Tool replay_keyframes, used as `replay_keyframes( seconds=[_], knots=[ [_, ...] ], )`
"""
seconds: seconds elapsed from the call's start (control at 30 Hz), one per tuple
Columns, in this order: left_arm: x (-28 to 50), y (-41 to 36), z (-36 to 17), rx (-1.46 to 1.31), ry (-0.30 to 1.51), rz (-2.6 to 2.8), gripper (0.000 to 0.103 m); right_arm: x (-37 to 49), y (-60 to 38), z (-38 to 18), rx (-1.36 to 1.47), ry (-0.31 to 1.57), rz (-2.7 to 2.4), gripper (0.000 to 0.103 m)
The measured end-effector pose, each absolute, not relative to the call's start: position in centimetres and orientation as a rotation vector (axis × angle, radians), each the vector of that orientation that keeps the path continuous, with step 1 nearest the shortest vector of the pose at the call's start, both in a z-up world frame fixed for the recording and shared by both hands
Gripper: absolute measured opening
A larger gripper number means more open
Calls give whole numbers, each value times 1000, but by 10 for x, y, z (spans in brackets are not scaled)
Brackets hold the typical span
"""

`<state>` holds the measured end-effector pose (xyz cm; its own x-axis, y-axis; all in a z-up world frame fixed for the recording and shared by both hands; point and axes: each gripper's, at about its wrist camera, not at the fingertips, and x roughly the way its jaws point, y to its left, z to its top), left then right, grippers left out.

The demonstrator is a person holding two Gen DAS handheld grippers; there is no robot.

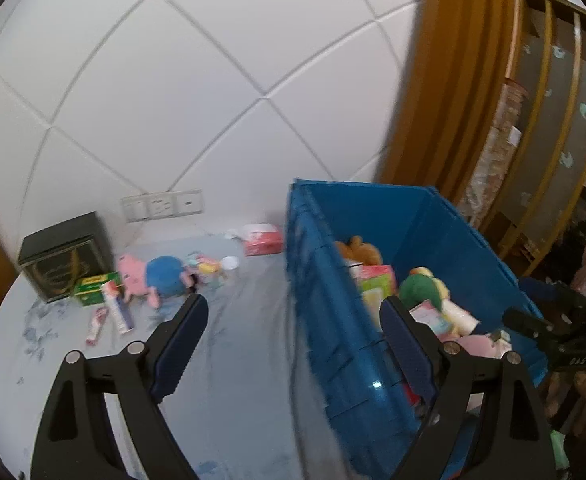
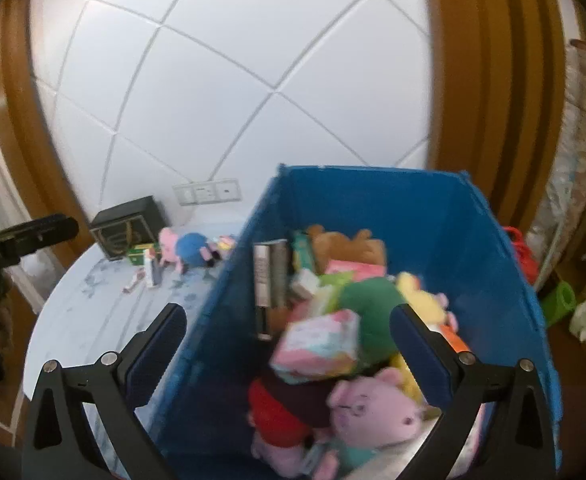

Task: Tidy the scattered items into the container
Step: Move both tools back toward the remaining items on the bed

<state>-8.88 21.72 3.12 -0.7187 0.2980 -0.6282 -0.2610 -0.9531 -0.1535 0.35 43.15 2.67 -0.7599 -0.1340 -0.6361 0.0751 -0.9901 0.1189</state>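
Note:
A blue plastic bin (image 1: 413,216) stands on the round pale table (image 1: 245,360), filled with soft toys and small boxes. My left gripper (image 1: 293,304) is open and empty, hovering over the bin's left wall. On the table to the left lie a pink and blue plush (image 1: 153,276), a green box (image 1: 93,284), two tubes (image 1: 119,312) and a red packet (image 1: 263,240). My right gripper (image 2: 288,312) is open above the bin (image 2: 373,200). Below it a blurred pastel box (image 2: 317,348) sits clear of the pads, over a pink pig plush (image 2: 377,400).
A dark tin box (image 1: 63,256) stands at the table's far left by the white tiled wall with its sockets (image 1: 163,204). A wooden frame (image 1: 453,80) and shelving rise right of the bin. A remote control (image 2: 269,280) leans inside the bin's left wall.

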Motion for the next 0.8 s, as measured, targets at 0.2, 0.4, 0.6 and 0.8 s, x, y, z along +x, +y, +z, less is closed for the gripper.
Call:
replay_keyframes(
  seconds=[0.2,0.4,0.6,0.8],
  knots=[
    [-79,153,23,-1023,-125,2721,88,-9,377,32,1020,-82,-2794,103],
    [-72,88,11,-1063,-142,2780,88,-24,312,36,1002,-27,-2731,103],
    [-67,30,0,-1099,-167,2809,88,-37,252,35,989,4,-2689,103],
    [-71,-17,-16,-1136,-167,2820,88,-46,205,27,994,24,-2664,103]
  ],
)
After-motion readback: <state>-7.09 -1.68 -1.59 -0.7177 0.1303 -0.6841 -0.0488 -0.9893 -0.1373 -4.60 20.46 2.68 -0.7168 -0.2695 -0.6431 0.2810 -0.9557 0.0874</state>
